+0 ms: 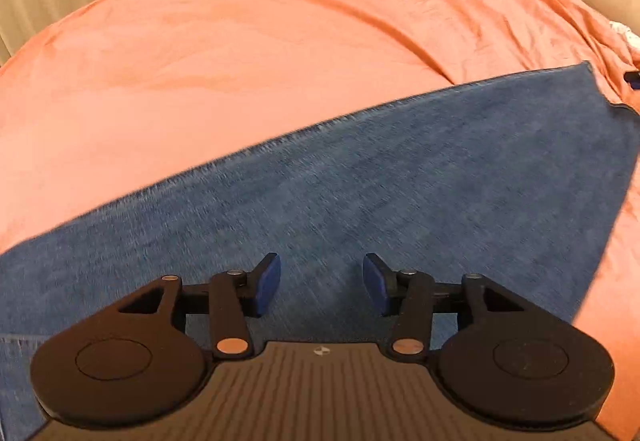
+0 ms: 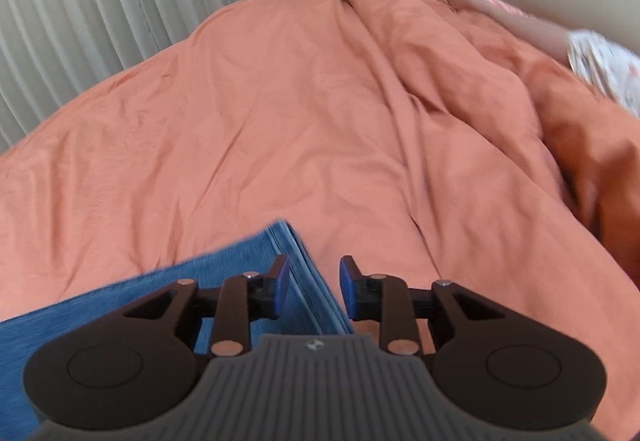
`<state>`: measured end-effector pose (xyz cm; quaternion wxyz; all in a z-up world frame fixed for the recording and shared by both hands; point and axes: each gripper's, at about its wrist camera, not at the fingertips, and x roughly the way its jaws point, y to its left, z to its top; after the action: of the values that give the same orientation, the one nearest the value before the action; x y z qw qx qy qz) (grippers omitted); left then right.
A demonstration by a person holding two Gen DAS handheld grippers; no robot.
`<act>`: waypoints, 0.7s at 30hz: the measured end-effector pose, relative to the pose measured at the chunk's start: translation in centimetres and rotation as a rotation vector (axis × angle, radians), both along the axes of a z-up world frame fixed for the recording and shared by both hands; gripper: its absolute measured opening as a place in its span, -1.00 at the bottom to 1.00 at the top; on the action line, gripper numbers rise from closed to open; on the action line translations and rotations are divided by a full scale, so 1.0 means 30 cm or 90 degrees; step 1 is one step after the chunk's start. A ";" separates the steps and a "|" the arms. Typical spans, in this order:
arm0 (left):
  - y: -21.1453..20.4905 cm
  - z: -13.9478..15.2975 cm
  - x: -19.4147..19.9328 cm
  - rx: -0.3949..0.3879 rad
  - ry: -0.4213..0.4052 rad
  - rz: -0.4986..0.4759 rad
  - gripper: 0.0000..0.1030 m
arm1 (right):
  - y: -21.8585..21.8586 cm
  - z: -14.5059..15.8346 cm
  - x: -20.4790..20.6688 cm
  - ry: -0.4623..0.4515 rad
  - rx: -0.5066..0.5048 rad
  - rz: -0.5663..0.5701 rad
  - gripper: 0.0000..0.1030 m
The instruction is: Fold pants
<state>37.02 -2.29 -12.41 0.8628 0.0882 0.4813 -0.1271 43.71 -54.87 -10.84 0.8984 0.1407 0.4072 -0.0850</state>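
Both sets of tongs hang spread and empty over the blue jeans (image 1: 360,193) lying flat on the orange bedspread (image 1: 240,53): left gripper (image 1: 322,285) mid-leg, right gripper (image 2: 313,291) at the stacked hem. Pinching only the top layer could split the fold.

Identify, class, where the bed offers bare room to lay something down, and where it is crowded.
Free: the smooth orange bedspread between the jeans and the pleated curtain. Crowded: the far right, where bunched bedspread folds meet a person's arm, and the near edge under the jeans.
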 end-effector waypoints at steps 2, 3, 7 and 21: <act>-0.006 0.010 -0.024 -0.006 0.002 -0.001 0.09 | -0.034 0.006 -0.079 -0.002 0.031 -0.016 -0.40; -0.013 0.010 -0.034 -0.010 0.003 0.001 0.09 | -0.046 0.004 -0.111 0.000 0.048 -0.023 -0.39; -0.025 0.011 -0.089 -0.014 0.013 0.006 0.09 | -0.081 -0.051 -0.232 0.001 0.145 -0.061 -0.38; -0.036 -0.055 -0.248 0.015 0.107 -0.025 -0.06 | -0.066 -0.116 -0.267 -0.010 0.162 -0.100 -1.00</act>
<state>29.57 -3.37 -14.05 0.8154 0.0969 0.5519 -0.1454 35.70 -56.84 -14.33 0.8669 0.2856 0.3957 -0.1015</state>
